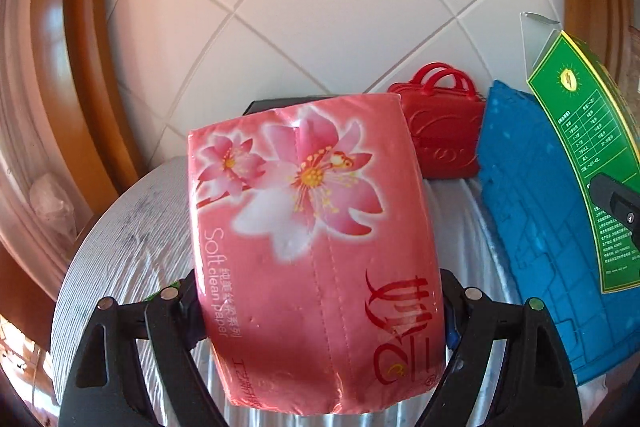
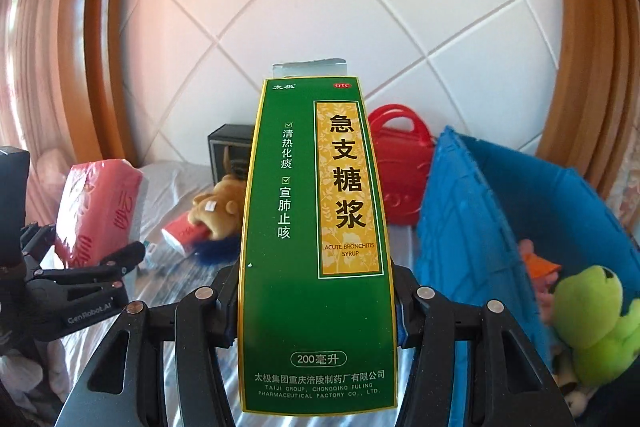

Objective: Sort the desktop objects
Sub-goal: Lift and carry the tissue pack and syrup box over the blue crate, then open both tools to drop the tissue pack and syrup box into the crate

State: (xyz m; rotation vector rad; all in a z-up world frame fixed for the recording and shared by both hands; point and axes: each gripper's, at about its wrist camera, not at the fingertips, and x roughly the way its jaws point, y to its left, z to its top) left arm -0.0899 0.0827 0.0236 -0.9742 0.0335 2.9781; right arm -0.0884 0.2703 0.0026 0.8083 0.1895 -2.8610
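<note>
While the blue plastic bin [image 2: 496, 187] stands at the right with a green frog plush [image 2: 596, 323] inside, the left gripper [image 1: 320, 291] clamps a pink tissue pack [image 1: 312, 227] above the table, and the right gripper [image 2: 316, 303] grips a green cough-syrup box [image 2: 312, 287] upright beside the bin.
</note>
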